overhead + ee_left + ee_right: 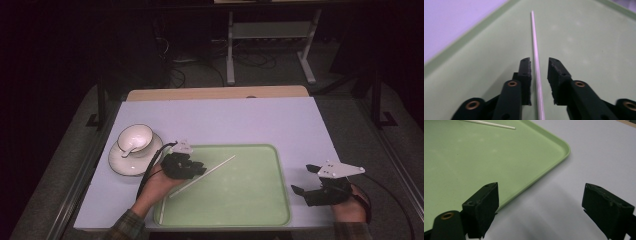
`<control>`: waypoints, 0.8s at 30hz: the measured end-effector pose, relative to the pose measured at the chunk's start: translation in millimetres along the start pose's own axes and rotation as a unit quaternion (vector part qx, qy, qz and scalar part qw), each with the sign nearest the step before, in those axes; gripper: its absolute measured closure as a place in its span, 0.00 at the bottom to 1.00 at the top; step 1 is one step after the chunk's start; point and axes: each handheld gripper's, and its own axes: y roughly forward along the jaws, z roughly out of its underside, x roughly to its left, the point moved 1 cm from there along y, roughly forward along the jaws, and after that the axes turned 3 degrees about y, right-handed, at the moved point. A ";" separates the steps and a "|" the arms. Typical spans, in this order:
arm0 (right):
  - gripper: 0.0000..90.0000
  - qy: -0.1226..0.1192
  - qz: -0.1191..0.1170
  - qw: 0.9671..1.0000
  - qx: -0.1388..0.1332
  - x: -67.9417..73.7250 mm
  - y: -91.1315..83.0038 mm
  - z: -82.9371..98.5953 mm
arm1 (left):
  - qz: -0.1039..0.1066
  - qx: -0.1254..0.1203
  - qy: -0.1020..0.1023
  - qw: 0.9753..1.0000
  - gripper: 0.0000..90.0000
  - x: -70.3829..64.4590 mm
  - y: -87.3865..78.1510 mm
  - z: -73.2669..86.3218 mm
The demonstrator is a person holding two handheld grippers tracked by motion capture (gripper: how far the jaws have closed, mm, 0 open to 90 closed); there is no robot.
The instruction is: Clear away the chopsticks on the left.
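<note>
A thin white stick (202,176) lies slantwise on the green tray (250,210), in its left half. The left gripper (539,72) straddles the stick, its jaws narrowly parted on either side without clamping it. The right gripper (540,207) sits on the desk (225,120) just right of the tray, jaws spread wide and holding nothing. Far left, a white cup (135,137) with a spoon rests on a saucer (120,162).

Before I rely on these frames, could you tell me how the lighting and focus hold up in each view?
High view: the room behind is nearly black, the table evenly lit and slightly soft. Left gripper view: the white stick is fairly sharp between the open jaws, blurring toward its far tip. Right gripper view: soft jaw shadows fall on the table beside the green tray, without glare.
</note>
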 end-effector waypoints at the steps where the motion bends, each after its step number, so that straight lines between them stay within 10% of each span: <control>1: 0.15 0.000 0.000 1.000 0.000 0.1 0.0 0.0 | -0.001 -0.001 0.003 1.000 0.89 1.3 2.3 -3.9; 24: 0.15 0.003 -0.006 1.000 -0.005 -0.6 0.0 0.3 | 0.030 0.014 0.023 0.999 1.00 7.0 82.8 -65.1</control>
